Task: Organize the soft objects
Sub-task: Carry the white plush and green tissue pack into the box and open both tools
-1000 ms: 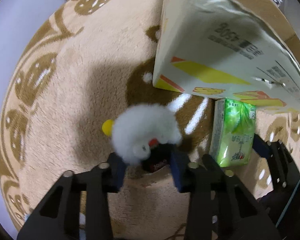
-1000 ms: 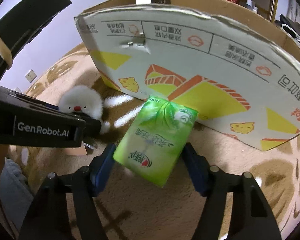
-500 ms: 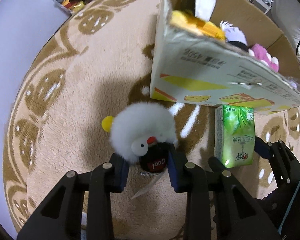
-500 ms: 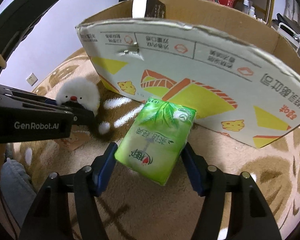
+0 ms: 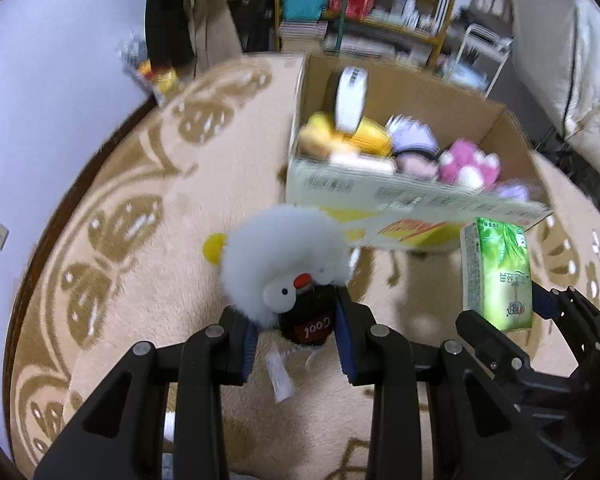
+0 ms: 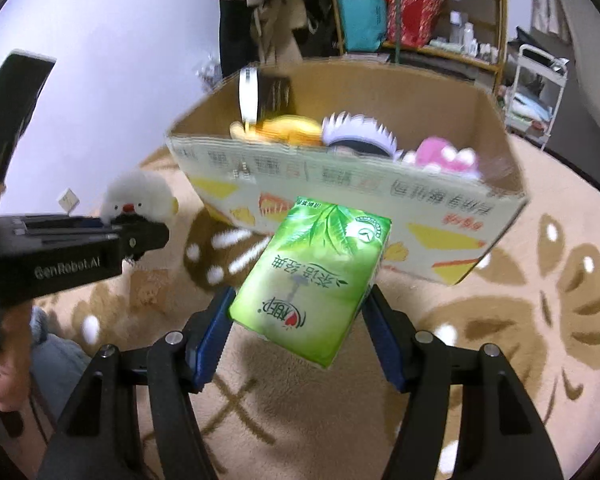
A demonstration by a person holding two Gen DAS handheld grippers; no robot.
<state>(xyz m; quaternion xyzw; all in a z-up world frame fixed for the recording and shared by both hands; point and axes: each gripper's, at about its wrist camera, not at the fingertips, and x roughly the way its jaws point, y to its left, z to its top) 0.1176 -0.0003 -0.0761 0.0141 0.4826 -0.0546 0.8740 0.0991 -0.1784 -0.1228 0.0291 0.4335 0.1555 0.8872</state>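
We hold a white plush [image 5: 284, 256] in the left gripper [image 5: 296, 340], its blue pads [image 5: 346, 332] pressed against the dark bottle-shaped base marked "Cool", a paper tag [image 5: 278, 374] dangling below over the rug [image 5: 120, 280]. The plush has a red beak and a yellow tuft on its far left side. To its right, our right gripper [image 6: 300, 332] clamps a green tissue pack [image 6: 316, 276] between its pads, the pack tilted with its far end pointing toward the box [image 6: 380, 200]. Both loads hang above the beige, brown-patterned rug, just near of the cardboard box, which stands open at the top. Inside the box we see a yellow plush [image 5: 364, 136], a white-haired doll [image 6: 356, 132] and a pink plush [image 5: 468, 160] lying side by side, with a white-and-black object [image 5: 350, 96] standing at the far left corner. From the right wrist view the plush [image 6: 140, 200] sits left of the pack, behind the left gripper's black body. Shelves [image 6: 420, 8] line the far wall.
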